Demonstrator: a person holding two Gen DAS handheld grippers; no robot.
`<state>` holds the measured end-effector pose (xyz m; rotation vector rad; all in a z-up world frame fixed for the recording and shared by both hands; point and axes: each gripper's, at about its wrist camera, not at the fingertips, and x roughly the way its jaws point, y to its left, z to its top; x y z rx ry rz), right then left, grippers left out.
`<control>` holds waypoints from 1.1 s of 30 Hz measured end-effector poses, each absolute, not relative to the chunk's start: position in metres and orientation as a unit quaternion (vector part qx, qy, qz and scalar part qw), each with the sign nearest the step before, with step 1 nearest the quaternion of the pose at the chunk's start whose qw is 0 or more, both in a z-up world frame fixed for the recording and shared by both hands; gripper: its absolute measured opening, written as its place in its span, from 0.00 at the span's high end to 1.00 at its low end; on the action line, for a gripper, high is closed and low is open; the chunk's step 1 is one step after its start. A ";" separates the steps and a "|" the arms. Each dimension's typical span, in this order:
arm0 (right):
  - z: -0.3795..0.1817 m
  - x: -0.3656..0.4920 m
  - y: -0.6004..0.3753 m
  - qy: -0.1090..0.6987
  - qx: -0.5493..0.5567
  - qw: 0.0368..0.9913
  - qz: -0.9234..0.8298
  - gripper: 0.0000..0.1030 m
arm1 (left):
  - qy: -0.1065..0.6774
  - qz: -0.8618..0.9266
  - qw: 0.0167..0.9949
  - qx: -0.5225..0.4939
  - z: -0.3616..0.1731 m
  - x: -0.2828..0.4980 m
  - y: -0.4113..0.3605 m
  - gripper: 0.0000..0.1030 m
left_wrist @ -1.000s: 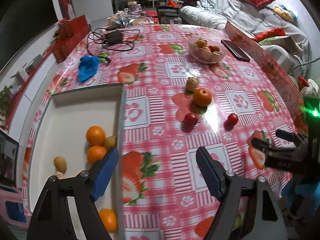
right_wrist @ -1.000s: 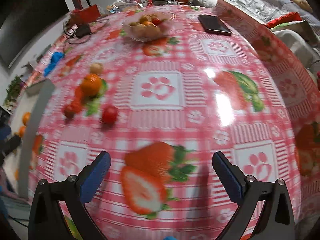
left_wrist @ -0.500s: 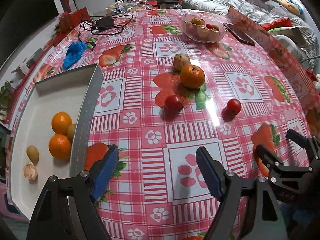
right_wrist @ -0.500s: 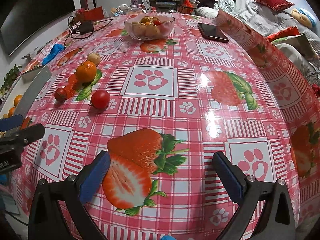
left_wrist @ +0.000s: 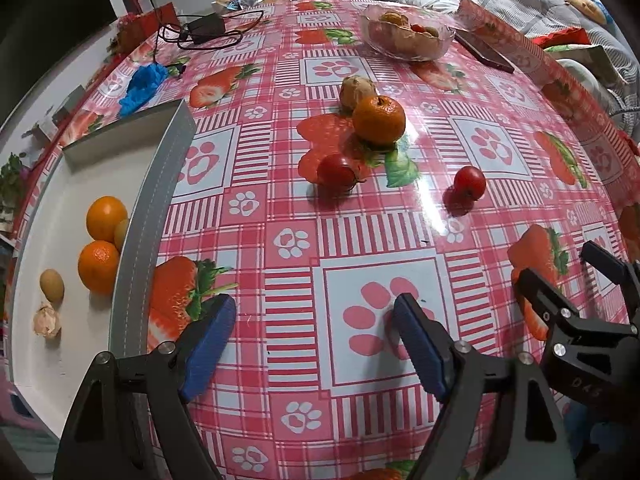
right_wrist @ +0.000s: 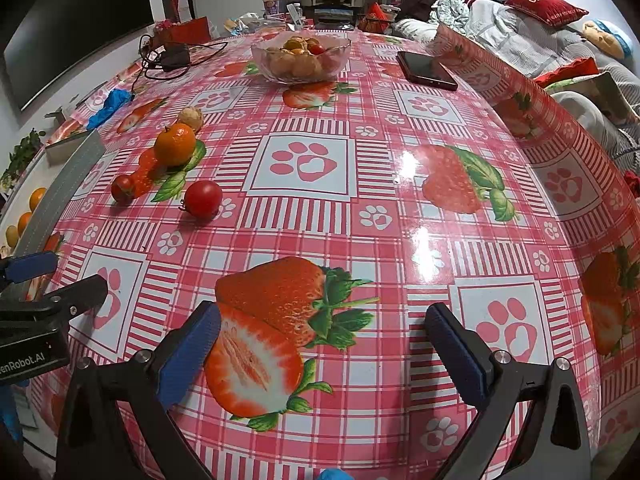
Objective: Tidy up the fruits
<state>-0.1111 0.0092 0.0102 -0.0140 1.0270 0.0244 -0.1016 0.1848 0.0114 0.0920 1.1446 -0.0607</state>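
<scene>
Tray [left_wrist: 132, 240]: a shallow white box with a grey rim at 9 o'clock in the left wrist view, resting on the table's left edge.
Fruit in tray: two oranges [left_wrist: 105, 218] touching one another, with a small brown fruit [left_wrist: 52, 285] and a pale garlic-like bulb [left_wrist: 47, 320] just beside them toward 8 o'clock.
Left gripper [left_wrist: 310, 332]: blue-padded fingers spread wide, nothing between them, hovering over a paw-print square at 6 o'clock.
Tablecloth [right_wrist: 400, 240]: glossy red-and-white check printed with strawberries and paw prints.
Loose fruit: an orange [left_wrist: 379, 119] at 12 o'clock of the left view, touching a knobbly brown fruit [left_wrist: 357, 91] behind it.
Tomatoes: one red tomato [left_wrist: 336, 171] just below the orange; a second tomato [left_wrist: 469, 182] well apart, toward 2 o'clock.
Glass bowl [right_wrist: 301, 62]: at 12 o'clock in the right wrist view, holding mixed fruit.
Phone [right_wrist: 426, 70]: dark, lying flat at 1 o'clock, near the bowl.
Right gripper [right_wrist: 322, 344]: fingers wide apart and empty, hovering above a printed strawberry at 6 o'clock.
Sofa [right_wrist: 520, 28]: beyond the table at 2 o'clock, piled with cushions and bedding.
</scene>
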 end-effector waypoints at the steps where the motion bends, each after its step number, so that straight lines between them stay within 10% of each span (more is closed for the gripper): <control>1: 0.010 -0.111 0.009 0.491 -0.007 0.871 0.012 0.01 | 0.542 -0.029 0.839 0.043 0.011 -0.101 0.185 0.18; 33: 0.011 -0.113 0.009 0.489 -0.007 0.872 0.012 0.01 | 0.547 -0.027 0.835 0.052 0.008 -0.093 0.186 0.07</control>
